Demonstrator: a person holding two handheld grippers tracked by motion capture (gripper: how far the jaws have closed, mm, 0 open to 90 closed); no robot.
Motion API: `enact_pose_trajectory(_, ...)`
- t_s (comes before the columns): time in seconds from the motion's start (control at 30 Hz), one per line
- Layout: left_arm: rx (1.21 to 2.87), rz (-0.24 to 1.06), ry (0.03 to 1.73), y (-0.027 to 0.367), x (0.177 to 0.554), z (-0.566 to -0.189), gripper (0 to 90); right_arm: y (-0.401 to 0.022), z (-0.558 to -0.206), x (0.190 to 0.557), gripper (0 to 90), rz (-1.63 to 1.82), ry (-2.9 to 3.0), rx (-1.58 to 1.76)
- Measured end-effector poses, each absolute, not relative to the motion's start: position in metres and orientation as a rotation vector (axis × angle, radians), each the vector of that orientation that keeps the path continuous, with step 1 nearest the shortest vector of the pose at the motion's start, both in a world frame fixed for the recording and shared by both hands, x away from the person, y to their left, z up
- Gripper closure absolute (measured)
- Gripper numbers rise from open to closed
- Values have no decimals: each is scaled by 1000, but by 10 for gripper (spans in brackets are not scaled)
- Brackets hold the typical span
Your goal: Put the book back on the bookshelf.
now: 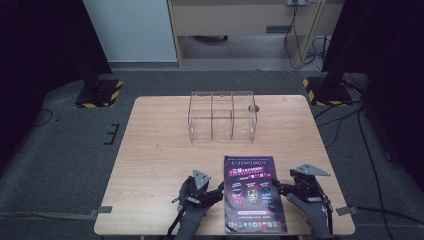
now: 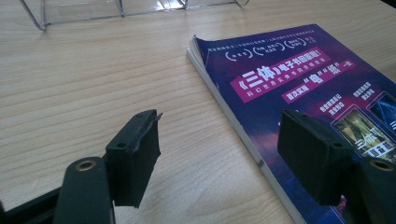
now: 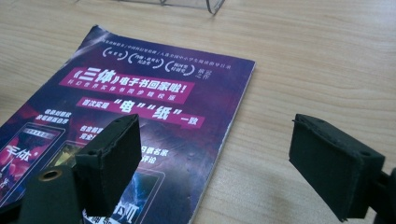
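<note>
A purple magazine [image 1: 255, 194] is lying flat on the wooden table [image 1: 155, 150], near the table's 6 o'clock edge and a little toward 3 o'clock of the middle, its printed cover facing up and its long sides running from 12 to 6 o'clock. The left gripper [image 1: 214, 192] is hovering just beside the magazine's 9 o'clock edge, and the right gripper [image 1: 278, 188] is sitting just beside its 3 o'clock edge, so the magazine is lying between the two. In the left gripper view the magazine [image 2: 299, 88] is stretching away toward 1 o'clock, with one black jaw over bare wood and the other over the cover's near corner; the jaws are standing spread apart with nothing pinched between them. In the right gripper view the magazine [image 3: 140, 107] is filling the 9 o'clock side, one jaw hanging above the cover and the other above bare table; these jaws are also standing wide apart, gripping nothing. Whether either jaw is touching the cover is hard to tell. A clear plastic organiser [image 1: 222, 116] with upright dividers is standing at 12 o'clock of the magazine, well apart from it.
</note>
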State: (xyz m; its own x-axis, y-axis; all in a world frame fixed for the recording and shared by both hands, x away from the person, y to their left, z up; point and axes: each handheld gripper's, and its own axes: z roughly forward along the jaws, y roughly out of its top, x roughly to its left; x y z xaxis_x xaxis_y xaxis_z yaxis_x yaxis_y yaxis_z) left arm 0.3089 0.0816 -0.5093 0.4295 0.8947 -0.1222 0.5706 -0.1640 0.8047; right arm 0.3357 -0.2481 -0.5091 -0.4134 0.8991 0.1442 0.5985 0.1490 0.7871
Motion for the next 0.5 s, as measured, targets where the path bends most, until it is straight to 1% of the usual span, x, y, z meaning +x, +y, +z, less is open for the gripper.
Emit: enact_pose_trajectory(0.5, 1885, 419, 1245, 59, 315, -521, 279, -241, -514, 335, 170, 1144, 2109, 1435)
